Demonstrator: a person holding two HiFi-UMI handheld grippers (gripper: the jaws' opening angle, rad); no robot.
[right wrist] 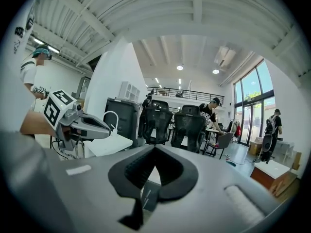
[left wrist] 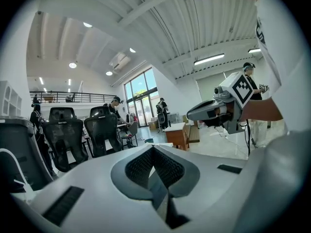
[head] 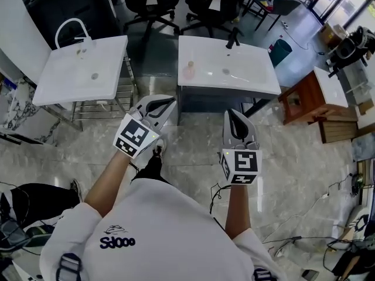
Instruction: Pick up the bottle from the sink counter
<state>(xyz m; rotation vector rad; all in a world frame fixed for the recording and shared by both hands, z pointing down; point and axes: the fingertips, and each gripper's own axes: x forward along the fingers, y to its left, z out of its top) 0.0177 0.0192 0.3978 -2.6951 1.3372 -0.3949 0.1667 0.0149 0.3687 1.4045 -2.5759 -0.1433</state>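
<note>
Bottle [head: 188, 71] visible on sink counter [head: 252, 81] in head view only.
Left gripper [head: 163, 105] and right gripper [head: 236, 117]: jaws together, empty.

Glossy white sink counter [head: 249, 63], polished stone floor [head: 293, 180].

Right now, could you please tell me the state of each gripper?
Left gripper: closed, holding nothing.
Right gripper: closed, holding nothing.

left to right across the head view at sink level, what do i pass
left sink counter → pinkish bottle → black faucet → teal bin → wooden table
</note>
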